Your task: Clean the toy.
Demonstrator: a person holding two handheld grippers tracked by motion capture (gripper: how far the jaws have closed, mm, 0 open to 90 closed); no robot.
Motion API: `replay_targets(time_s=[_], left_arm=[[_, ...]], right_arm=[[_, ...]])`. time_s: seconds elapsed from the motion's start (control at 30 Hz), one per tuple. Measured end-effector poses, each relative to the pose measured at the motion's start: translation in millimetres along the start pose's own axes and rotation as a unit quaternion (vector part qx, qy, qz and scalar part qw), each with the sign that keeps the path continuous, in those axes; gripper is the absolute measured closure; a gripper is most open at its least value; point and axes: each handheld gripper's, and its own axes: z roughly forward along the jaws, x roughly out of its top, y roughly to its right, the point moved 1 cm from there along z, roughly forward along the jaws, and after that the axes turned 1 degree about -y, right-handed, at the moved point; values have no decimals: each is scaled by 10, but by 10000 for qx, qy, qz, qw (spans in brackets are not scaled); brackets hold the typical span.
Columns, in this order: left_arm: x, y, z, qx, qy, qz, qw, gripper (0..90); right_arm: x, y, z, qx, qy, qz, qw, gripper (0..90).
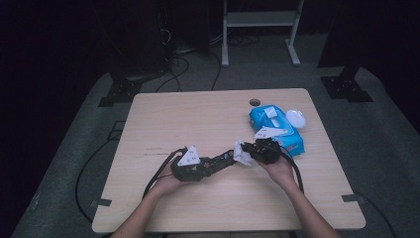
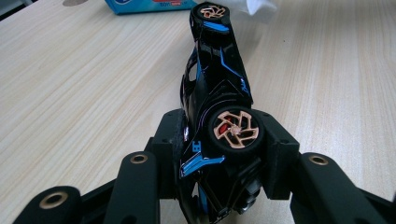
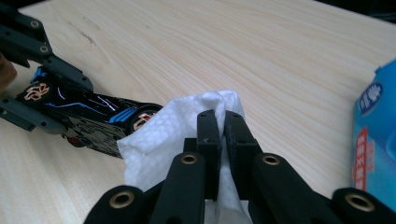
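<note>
A black toy car [image 2: 217, 88] with blue stripes and copper wheels lies on its side, clamped at one end by my left gripper [image 2: 219, 140]. From above, the car [image 1: 222, 159] points right from the left gripper [image 1: 210, 163] toward a white wipe [image 1: 241, 152]. My right gripper [image 3: 222, 126] is shut on that wipe [image 3: 163, 135], which is pressed against the car's far end [image 3: 98, 116]. The right gripper [image 1: 250, 151] comes in from the right, held by a hand.
A blue pack of wet wipes [image 1: 275, 130] lies at the table's right, just behind the right hand, with a white round lid [image 1: 295, 118] beside it. A small hole [image 1: 254, 102] sits near the wooden table's [image 1: 198, 114] far edge.
</note>
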Motion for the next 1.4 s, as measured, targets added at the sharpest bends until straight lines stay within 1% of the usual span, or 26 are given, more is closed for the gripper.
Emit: replay_targets(time_s=[0.03, 0.1, 0.13, 0.17, 0.23, 0.27, 0.3, 0.33, 0.43, 0.47, 0.53, 0.63, 0.67, 0.7, 0.73, 0.77, 0.8, 0.9, 1.0, 1.07, 1.17, 1.23, 1.27, 1.33, 1.37, 1.4], left_arm=[[0, 0, 2, 2, -2, 0, 10000, 570], [-2, -1, 5, 3, -9, 2, 10000, 568], [-1, 0, 5, 3, -3, 5, 10000, 568], [-1, 1, 4, 1, 1, 2, 10000, 568], [0, 2, 1, 1, -2, -3, 10000, 569], [-2, 0, -3, 7, 1, -7, 10000, 569], [-3, 0, -4, 3, -1, -4, 10000, 569], [0, 1, 2, 0, 3, 6, 10000, 569], [3, -3, 10, 2, -25, 36, 10000, 568], [3, 0, 12, 7, -37, 36, 10000, 568], [3, 1, 10, 10, -26, 46, 10000, 568], [-4, -1, -8, 5, 11, 4, 10000, 567], [-4, -1, -8, -1, 8, 8, 10000, 566], [-3, 1, -2, -3, 7, 25, 10000, 568], [0, 0, 4, -2, -15, 34, 10000, 569], [2, -2, 11, 0, -19, 48, 10000, 568], [5, -2, 17, -2, -33, 51, 10000, 568], [11, 4, 21, 31, -59, 82, 9999, 568], [6, -1, 18, 46, -68, 83, 9999, 566], [4, -2, 17, 43, -66, 66, 9999, 566], [3, 1, 19, 22, -68, 59, 10000, 566], [4, 6, 20, 44, -69, 63, 9999, 566], [5, 8, 19, 55, -78, 73, 9999, 566], [3, 8, 13, 65, -73, 86, 9999, 567], [2, 7, 8, 59, -68, 88, 9999, 568], [1, 9, 5, 60, -73, 92, 9999, 568]], right_arm=[[-5, 11, -10, 21, -8, 54, 10000, 856], [6, -5, -19, 120, 56, 50, 9999, 856], [18, -45, -9, 195, 73, 16, 9998, 856], [25, -80, 9, 212, 54, -61, 9997, 856], [28, -105, 24, 209, 12, -107, 9997, 855], [27, -120, 41, 164, -5, -182, 9997, 855], [22, -100, 45, 169, -28, -123, 9998, 856], [16, -75, 24, 56, -46, -100, 9999, 856], [57, -110, -29, 176, 118, -90, 9997, 856], [74, -134, -32, 205, 149, -133, 9996, 855], [110, -220, -13, 240, 130, -314, 9991, 855], [96, -230, 46, 164, 1, -450, 9989, 855], [78, -201, 49, 221, 61, -300, 9993, 856], [74, -191, 43, 242, 50, -220, 9995, 856], [76, -206, 38, 202, 50, -276, 9994, 856], [83, -237, 38, 171, 51, -341, 9993, 856], [90, -261, 39, 198, 40, -365, 9991, 856], [131, -388, 100, 396, 45, -532, 9978, 856], [183, -513, 174, 464, 32, -670, 9967, 857], [228, -597, 221, 704, 40, -611, 9956, 857], [293, -773, 294, 994, 55, -720, 9924, 857], [314, -888, 357, 1120, 45, -851, 9901, 856], [317, -931, 391, 1148, 19, -889, 9894, 856], [313, -963, 431, 1083, -14, -1002, 9891, 856], [316, -937, 429, 1093, -2, -982, 9891, 856], [318, -906, 413, 1032, -15, -983, 9898, 856]])
